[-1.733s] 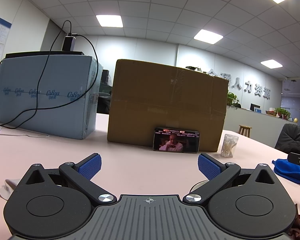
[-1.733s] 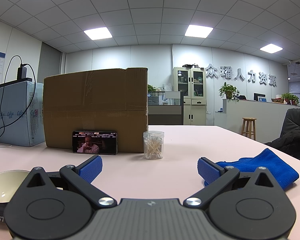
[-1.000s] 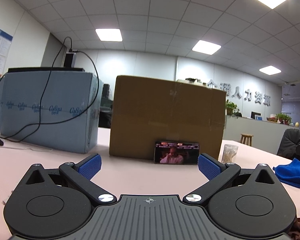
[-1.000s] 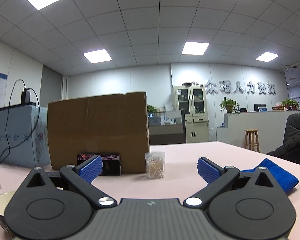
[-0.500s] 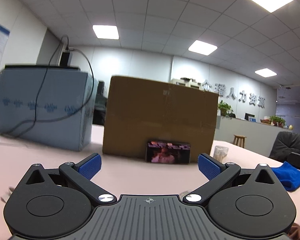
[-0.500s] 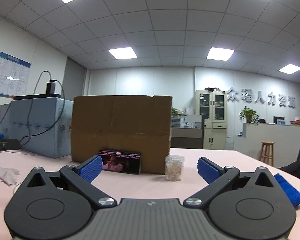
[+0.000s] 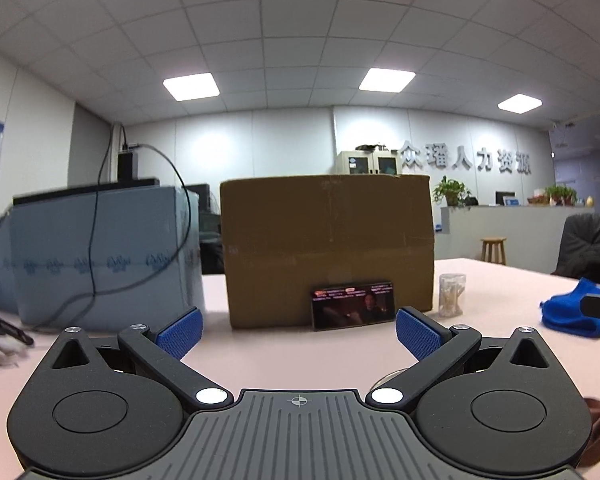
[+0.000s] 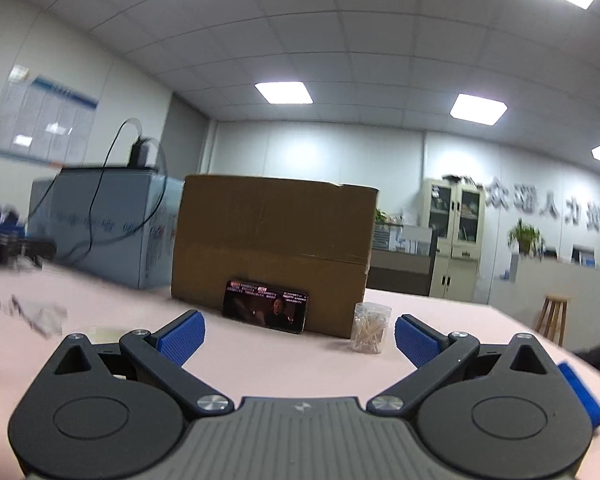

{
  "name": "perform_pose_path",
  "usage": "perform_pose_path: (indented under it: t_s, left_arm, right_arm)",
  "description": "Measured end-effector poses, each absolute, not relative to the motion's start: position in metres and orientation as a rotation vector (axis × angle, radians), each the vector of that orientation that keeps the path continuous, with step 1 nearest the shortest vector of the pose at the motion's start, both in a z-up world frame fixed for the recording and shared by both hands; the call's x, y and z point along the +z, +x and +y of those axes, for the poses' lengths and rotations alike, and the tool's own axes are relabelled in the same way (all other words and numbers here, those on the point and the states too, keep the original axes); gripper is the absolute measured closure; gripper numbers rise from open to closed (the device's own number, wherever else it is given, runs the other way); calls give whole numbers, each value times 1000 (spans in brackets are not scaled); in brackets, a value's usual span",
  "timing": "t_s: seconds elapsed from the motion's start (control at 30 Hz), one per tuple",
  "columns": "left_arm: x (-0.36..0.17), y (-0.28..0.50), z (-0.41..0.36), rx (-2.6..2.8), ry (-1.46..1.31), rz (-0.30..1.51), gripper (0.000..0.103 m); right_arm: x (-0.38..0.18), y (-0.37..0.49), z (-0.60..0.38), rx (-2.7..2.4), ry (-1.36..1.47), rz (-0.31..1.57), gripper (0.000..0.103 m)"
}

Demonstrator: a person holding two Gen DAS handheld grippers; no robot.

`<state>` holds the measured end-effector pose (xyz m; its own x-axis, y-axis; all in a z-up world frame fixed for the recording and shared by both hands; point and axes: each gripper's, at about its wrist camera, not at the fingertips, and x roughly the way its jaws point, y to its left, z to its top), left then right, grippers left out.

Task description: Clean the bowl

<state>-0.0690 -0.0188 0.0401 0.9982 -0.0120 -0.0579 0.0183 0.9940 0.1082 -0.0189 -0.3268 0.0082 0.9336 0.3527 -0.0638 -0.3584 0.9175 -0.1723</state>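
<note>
- Pale pink tabletop (image 7: 300, 356) fills the left wrist view, and the left gripper (image 7: 298, 330) hangs over it with its two blue-padded fingers spread wide and nothing between them.
- Straight ahead stands one brown cardboard box (image 7: 328, 246); one black phone with a lit screen (image 7: 353, 305) leans against its front.
- One clear round jar of cotton swabs (image 7: 452, 295) stands just right of the box, and one crumpled blue cloth (image 7: 572, 312) lies further right.
- One pale blue carton (image 7: 100, 256) sits left of the box with a black cable (image 7: 96, 240) draped over it.
- No bowl can be made out in this view.
- From the right wrist view, the right gripper (image 8: 299, 336) is likewise spread wide and empty over the same table.
- Box, phone and swab jar appear again ahead, one of each, the jar touching neither.
- A pale curved rim (image 8: 96, 331), blurred, shows low at left beside the left finger; it may be the bowl, but I cannot tell.
</note>
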Motion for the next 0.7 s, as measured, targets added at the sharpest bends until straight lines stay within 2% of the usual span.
perform_pose_path:
  t_s: [0.23, 0.7]
  left_arm:
    - [39, -75, -30, -133, 162, 73, 0]
    - [14, -56, -40, -166, 134, 147, 0]
  right_arm:
    - [-6, -28, -299, 398, -332, 13, 0]
    - [-3, -15, -320, 399, -185, 99, 0]
